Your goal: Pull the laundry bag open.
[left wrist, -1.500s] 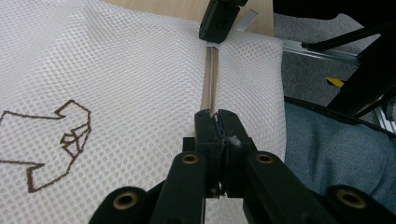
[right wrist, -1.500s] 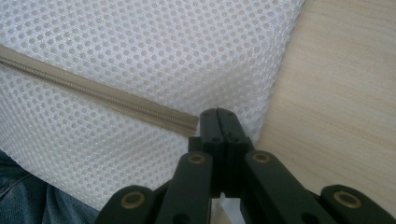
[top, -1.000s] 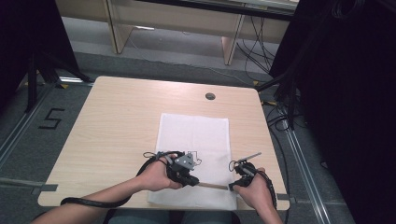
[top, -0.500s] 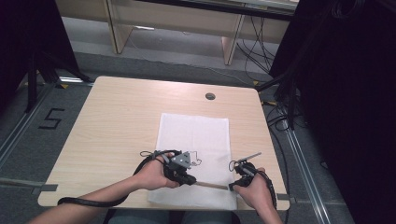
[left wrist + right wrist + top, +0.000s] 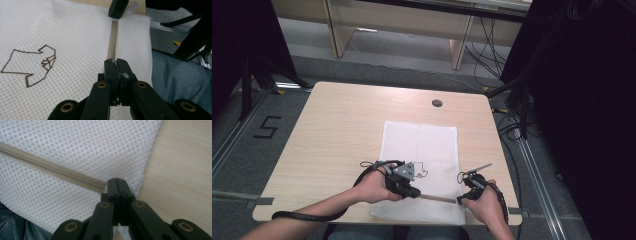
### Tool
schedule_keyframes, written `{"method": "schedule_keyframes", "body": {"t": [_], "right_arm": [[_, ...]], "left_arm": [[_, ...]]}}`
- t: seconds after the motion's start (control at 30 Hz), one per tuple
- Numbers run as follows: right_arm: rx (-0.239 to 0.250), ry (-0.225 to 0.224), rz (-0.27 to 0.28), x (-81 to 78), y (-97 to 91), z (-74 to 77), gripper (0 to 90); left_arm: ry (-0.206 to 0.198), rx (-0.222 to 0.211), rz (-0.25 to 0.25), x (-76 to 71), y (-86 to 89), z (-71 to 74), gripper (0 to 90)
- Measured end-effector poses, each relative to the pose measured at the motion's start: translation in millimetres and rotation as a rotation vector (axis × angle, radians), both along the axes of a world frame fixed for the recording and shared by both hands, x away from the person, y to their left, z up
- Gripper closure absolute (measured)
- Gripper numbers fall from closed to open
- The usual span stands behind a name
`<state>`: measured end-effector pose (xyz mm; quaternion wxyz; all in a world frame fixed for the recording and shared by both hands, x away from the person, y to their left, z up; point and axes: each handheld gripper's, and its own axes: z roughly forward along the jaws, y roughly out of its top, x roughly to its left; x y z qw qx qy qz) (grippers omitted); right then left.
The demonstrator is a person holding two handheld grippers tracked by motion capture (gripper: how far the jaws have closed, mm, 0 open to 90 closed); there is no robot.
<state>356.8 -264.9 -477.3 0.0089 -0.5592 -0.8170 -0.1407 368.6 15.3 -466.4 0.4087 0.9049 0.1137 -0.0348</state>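
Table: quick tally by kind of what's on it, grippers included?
White mesh bag with tan zipper: 1
Black grippers, left and right, both shut at the zipper's ends: 2
Total: 3

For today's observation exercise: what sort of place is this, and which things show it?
Probably a lab or recording workspace: a light wooden table on grey floor, a taped number 5 beside floor rails, and loose black cables behind.

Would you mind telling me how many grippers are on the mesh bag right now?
2: the left gripper at the beige zipper's left end on the white mesh bag, the right gripper at its right end.
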Motion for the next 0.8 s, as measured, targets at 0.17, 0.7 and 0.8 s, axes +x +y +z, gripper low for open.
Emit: {"method": "schedule_keyframes", "body": {"t": [0.17,0.7,0.8], "right_arm": [[-0.004,0.0,-0.015,-0.7,0.6,0.4,90.0],[-0.001,-0.003,-0.012,-0.6,0.3,0.1,90.0],[0.0,-0.003,-0.012,-0.6,0.2,0.1,90.0]], "left_arm": [[-0.007,0.0,-0.004,2.0,5.0,1.4,87.4],[0.01,0.003,0.02,2.9,16.3,1.4,87.4],[0.009,-0.009,0.019,3.4,17.8,1.7,87.4]]}}
